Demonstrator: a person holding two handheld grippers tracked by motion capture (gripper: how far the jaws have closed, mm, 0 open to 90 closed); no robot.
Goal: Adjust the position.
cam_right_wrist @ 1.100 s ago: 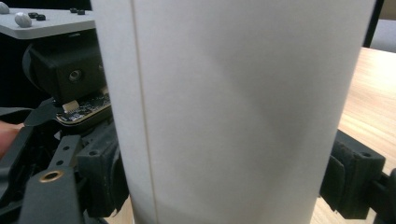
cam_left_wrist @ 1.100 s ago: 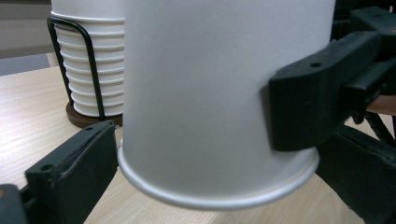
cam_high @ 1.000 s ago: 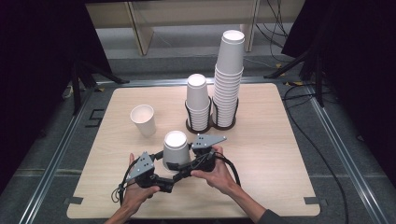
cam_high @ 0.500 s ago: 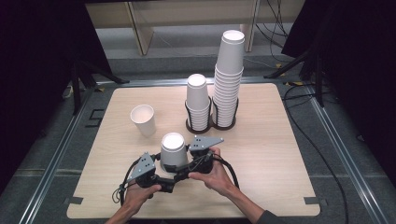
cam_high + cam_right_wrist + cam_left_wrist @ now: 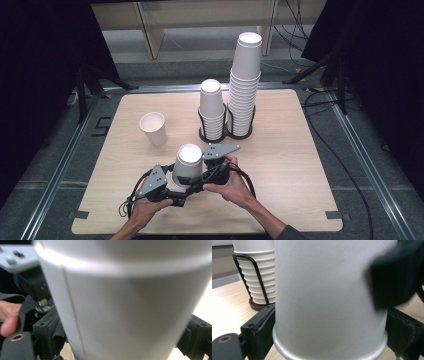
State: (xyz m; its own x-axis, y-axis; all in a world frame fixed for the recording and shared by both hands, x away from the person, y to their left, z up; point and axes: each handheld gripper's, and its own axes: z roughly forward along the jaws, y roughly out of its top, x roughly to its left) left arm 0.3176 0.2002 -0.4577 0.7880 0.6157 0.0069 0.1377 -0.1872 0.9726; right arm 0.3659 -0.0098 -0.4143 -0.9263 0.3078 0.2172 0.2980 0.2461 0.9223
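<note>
I had both tools on one upside-down paper cup [image 5: 187,165] at lower centre of the high view: left gripper [image 5: 172,187] and right gripper [image 5: 200,181] each had jaws pressed on the cup's sides (wall fills both gripper views). Cup sat on the wooden table [image 5: 280,165], dark room around. Counted: one upright loose cup [image 5: 153,128] upper left, two cup stacks [image 5: 212,110] [image 5: 245,85] in a wire rack [image 5: 227,131].
</note>
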